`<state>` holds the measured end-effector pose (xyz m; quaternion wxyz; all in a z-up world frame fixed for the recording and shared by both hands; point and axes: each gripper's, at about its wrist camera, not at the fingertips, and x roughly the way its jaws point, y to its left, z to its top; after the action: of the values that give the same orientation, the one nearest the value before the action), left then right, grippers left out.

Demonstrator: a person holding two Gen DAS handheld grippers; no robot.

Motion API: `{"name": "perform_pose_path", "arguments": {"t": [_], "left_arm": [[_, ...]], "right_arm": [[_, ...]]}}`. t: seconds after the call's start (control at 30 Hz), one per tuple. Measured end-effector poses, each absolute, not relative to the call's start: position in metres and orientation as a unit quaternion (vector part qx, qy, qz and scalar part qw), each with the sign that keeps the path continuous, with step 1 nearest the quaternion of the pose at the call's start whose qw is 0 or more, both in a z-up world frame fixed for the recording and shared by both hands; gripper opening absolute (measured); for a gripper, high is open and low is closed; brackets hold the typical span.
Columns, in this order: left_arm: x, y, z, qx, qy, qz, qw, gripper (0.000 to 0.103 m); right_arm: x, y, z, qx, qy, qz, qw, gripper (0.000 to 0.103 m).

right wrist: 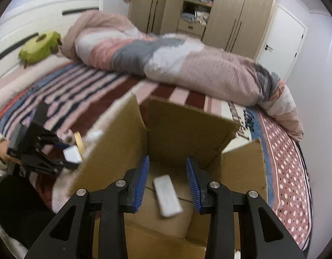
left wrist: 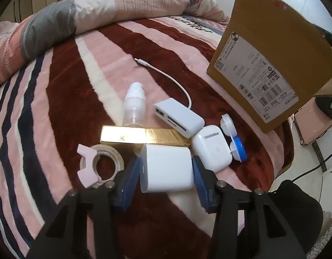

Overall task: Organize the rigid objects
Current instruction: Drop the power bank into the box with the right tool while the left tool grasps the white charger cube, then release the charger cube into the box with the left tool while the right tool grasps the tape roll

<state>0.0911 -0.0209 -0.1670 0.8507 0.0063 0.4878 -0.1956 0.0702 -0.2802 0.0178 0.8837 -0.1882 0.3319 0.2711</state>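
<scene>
We see our right tool (right wrist: 167, 185) spread wide over the open cardboard box (right wrist: 183, 129) at centre frame. A white remote (right wrist: 167, 195) lies on its floor. At left, our left tool (right wrist: 66, 154) grips a white block (right wrist: 72, 153).

A striped blanket (left wrist: 64, 99) in dark red, pink, white and navy is covering the bed across the middle of the left wrist view. A bunched quilt (left wrist: 84, 15) in pink, grey and white patches is lying along the upper left of that frame. In the right wrist view, a wooden wardrobe (right wrist: 209, 6) is standing at the top centre with its middle shelves showing folded clothes. A white door (right wrist: 282, 41) is sitting at the upper right. A green toy (right wrist: 39, 47) is resting on the bed at the upper left, beside the quilt.
</scene>
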Motion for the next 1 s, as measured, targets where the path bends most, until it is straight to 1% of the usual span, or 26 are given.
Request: {"name": "perform_pose_path", "arguments": {"t": [0.13,0.3,0.43,0.57,0.63,0.7,0.77,0.83,0.87,0.93,1.0], "left_arm": [[0.081,-0.011,-0.151,0.001,0.47,-0.199,0.86,0.045],[0.058,0.017,-0.116,-0.003,0.436,-0.18,0.882,0.045],[0.037,0.059,-0.078,-0.001,0.412,-0.141,0.9,0.045],[0.022,0.082,-0.044,-0.013,0.406,-0.146,0.902,0.045],[0.016,0.079,-0.026,-0.013,0.401,-0.161,0.902,0.045],[0.014,0.071,-0.012,-0.015,0.395,-0.183,0.9,0.045],[0.014,0.056,0.002,-0.003,0.386,-0.195,0.901,0.045],[0.016,0.038,0.013,0.012,0.381,-0.202,0.902,0.045],[0.019,0.027,0.019,0.017,0.379,-0.208,0.902,0.045],[0.028,0.008,0.03,0.025,0.378,-0.22,0.899,0.045],[0.037,-0.013,0.04,0.034,0.376,-0.227,0.898,0.046]], "right_arm": [[0.045,-0.248,0.035,-0.178,0.293,0.351,0.872,0.032],[0.021,-0.193,0.026,-0.19,0.289,0.431,0.833,0.032],[0.013,-0.156,-0.006,-0.206,0.324,0.47,0.795,0.032],[0.016,-0.128,-0.067,-0.203,0.382,0.495,0.754,0.032],[0.024,-0.116,-0.097,-0.2,0.398,0.497,0.745,0.032],[0.03,-0.103,-0.126,-0.217,0.383,0.492,0.751,0.032],[0.042,-0.093,-0.148,-0.217,0.386,0.497,0.746,0.032],[0.054,-0.086,-0.16,-0.211,0.391,0.494,0.748,0.033],[0.061,-0.082,-0.166,-0.211,0.385,0.489,0.754,0.038],[0.065,-0.075,-0.169,-0.206,0.371,0.498,0.757,0.042],[0.069,-0.069,-0.171,-0.202,0.362,0.499,0.761,0.042]]}}
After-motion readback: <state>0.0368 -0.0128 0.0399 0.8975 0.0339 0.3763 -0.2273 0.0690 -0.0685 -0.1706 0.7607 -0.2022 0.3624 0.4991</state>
